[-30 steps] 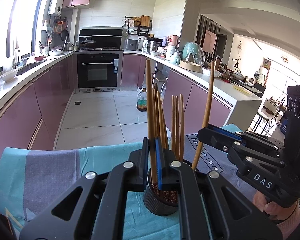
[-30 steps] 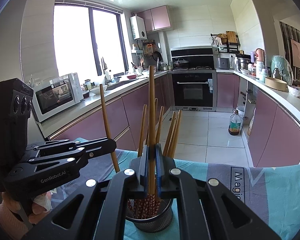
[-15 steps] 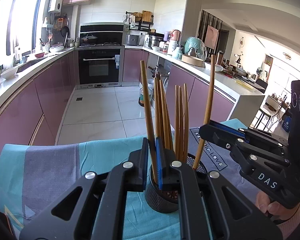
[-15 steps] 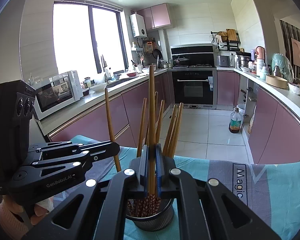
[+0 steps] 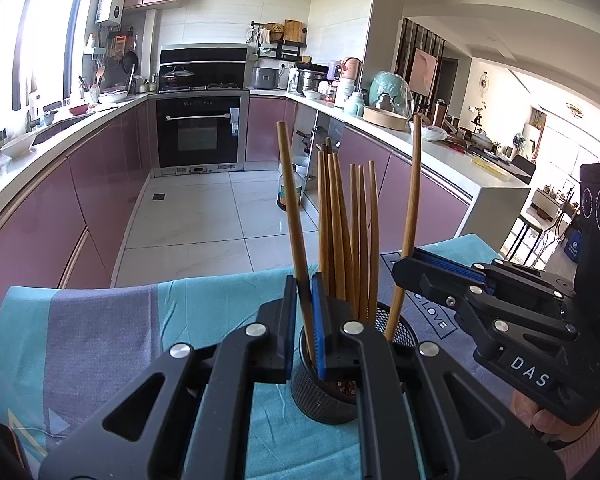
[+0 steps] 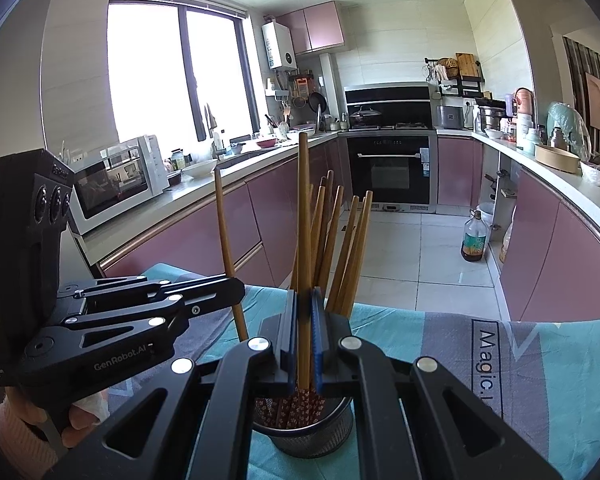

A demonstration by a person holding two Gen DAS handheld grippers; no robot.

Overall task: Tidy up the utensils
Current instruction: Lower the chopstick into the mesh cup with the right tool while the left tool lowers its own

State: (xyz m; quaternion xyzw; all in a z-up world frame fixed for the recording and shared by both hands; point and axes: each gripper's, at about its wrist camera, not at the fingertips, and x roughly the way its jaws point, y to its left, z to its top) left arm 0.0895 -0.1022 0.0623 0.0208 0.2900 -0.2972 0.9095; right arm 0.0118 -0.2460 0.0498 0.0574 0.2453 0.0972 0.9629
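Two long brown wooden chopsticks are being lowered into the black mesh cylindrical holder [image 5: 326, 396] – one by each gripper. The left gripper [image 5: 303, 320] is being held closed on the first chopstick [image 5: 292, 216], which is leaning slightly left with its lower end already inside the holder's rim. The right gripper [image 6: 305, 340] is being held closed on the second chopstick [image 6: 304, 216], nearly upright, its patterned red lower end seemingly down among the others in the holder.

The holder is standing on the teal and grey patterned cloth [image 5: 100, 320] covering the surface, toward its far edge, roughly midway between its left and right edges.

To do this step well, each stick is best being kept close to upright while it is being eased down – a slanted stick is likely to catch on the mesh rim or lever the light holder over. The jaws are best being opened only once the tip is resting on the bottom, and one gripper at a time, since the two are working close together.

Counted: one holder, two grippers, two held chopsticks. The loose bundle of chopsticks [image 5: 348, 232] already standing inside is appearing to number about seven or eight; overlap is preventing an exact count.
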